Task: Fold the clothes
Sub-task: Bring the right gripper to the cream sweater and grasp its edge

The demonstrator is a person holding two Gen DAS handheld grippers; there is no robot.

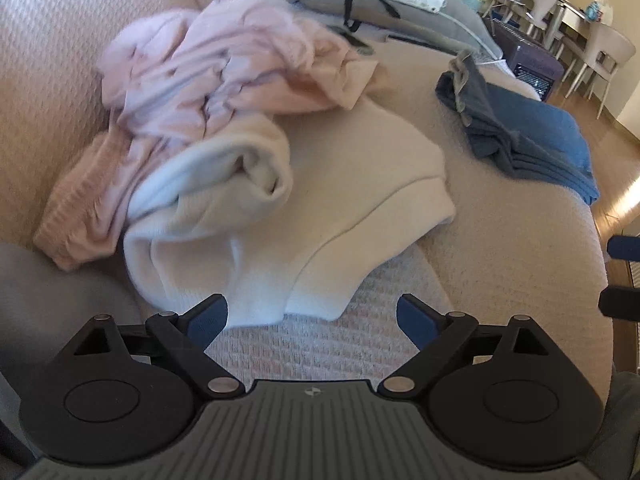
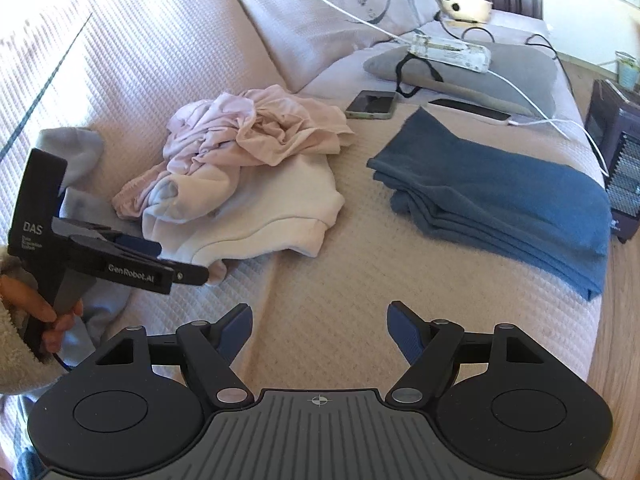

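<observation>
A crumpled cream sweatshirt lies on the sofa seat, with a rumpled pink garment piled on its far side. Both also show in the right wrist view, the cream sweatshirt and the pink garment. A folded blue garment lies to the right; it also shows in the left wrist view. My left gripper is open and empty, just short of the sweatshirt's near hem; it shows from the side in the right wrist view. My right gripper is open and empty over bare sofa.
Two phones and a power strip on a grey cushion lie at the back of the seat with cables. A grey garment lies at the left. A heater stands right, chairs beyond.
</observation>
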